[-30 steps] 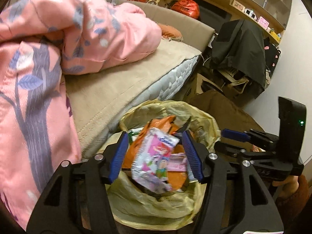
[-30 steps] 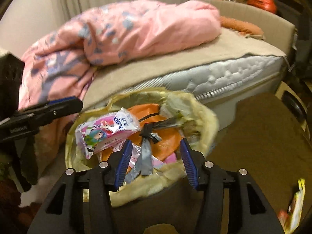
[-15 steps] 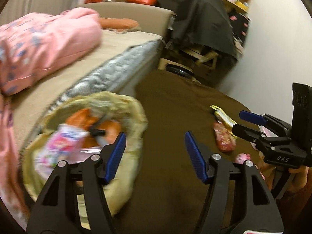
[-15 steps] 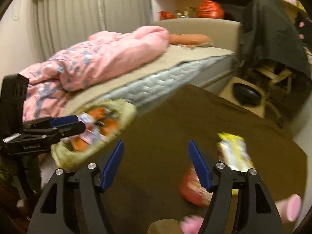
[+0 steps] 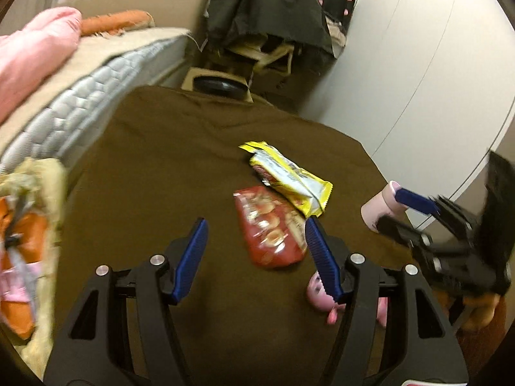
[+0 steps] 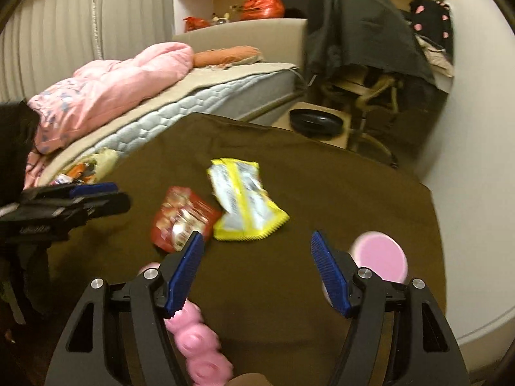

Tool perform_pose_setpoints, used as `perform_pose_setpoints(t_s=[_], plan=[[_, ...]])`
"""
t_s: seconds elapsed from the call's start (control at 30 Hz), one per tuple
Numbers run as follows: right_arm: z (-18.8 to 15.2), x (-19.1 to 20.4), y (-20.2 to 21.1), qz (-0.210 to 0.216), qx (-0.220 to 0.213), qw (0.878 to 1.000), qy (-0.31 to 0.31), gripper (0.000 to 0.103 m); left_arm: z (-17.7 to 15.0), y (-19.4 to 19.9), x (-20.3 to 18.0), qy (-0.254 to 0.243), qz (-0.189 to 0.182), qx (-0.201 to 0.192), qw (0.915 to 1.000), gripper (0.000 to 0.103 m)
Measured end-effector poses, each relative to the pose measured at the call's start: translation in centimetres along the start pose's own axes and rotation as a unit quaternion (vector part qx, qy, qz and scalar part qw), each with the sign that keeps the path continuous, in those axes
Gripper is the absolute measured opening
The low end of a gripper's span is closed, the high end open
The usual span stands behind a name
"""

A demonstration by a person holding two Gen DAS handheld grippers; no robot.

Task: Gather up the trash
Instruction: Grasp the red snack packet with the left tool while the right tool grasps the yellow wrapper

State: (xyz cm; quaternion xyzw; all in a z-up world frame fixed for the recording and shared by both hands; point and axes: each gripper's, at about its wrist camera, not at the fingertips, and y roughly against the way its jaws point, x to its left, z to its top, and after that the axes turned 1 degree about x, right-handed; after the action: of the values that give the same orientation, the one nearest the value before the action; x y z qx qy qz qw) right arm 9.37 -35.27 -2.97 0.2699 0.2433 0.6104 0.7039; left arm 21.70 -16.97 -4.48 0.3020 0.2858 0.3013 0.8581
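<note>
Beside the bed, the lined bin [image 5: 29, 241] holds wrappers; both grippers' fingers [image 5: 190, 257] spread, empty.

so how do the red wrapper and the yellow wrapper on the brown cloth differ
The red wrapper is shorter, glossy and lies nearer the grippers; the yellow wrapper is longer, with a white printed middle, lies farther off and overlaps the red one's far end. Both lie flat and ungripped on the brown cloth.

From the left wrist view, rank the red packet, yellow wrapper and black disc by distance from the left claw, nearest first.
Left claw, open and empty:
1. Red packet, just ahead, between the fingers.
2. Yellow wrapper, beyond it, slightly right, overlapping its far corner.
3. Black disc, far off past the brown cloth.
</note>
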Motion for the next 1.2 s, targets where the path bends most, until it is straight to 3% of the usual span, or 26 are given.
perform_pose_setpoints(t_s=[0.17,0.2,0.23,0.27,0.5,0.67,0.83,1.2], plan=[[-1.7,-1.3,0.9,-0.006,-0.025,0.999,-0.033,0.065,0.6,-5.0,-2.0,-0.012,0.027,0.064,0.9975,0.059],[-2.0,-1.5,1.1,-0.002,-0.03,0.999,-0.041,0.065,0.7,-5.3,-2.6,-0.023,0.037,0.057,0.9974,0.059],[-2.3,-1.8,1.2,0.002,-0.035,0.998,-0.049,0.065,0.6,-5.3,-2.7,-0.03,0.037,0.06,0.9971,0.046],[-2.4,-1.9,1.3,0.004,-0.038,0.998,-0.054,0.065,0.5,-5.4,-2.8,-0.034,0.033,0.066,0.9967,0.04],[-1.9,-0.9,1.1,0.022,-0.045,0.998,-0.04,0.065,-0.3,-2.3,-1.6,-0.039,0.035,0.049,0.9974,0.029],[0.6,1.3,-1.6,0.062,-0.015,0.998,0.001,0.065,-0.9,0.7,-0.1,-0.027,0.049,0.033,0.9979,0.029],[3.1,2.4,-5.7,0.068,0.025,0.997,0.037,0.065,-1.9,2.6,1.8,-0.002,0.055,0.033,0.9979,0.029],[5.8,0.7,-11.9,0.088,0.076,0.993,0.009,0.065,-3.5,3.3,2.9,0.009,0.06,0.039,0.9974,0.033]])
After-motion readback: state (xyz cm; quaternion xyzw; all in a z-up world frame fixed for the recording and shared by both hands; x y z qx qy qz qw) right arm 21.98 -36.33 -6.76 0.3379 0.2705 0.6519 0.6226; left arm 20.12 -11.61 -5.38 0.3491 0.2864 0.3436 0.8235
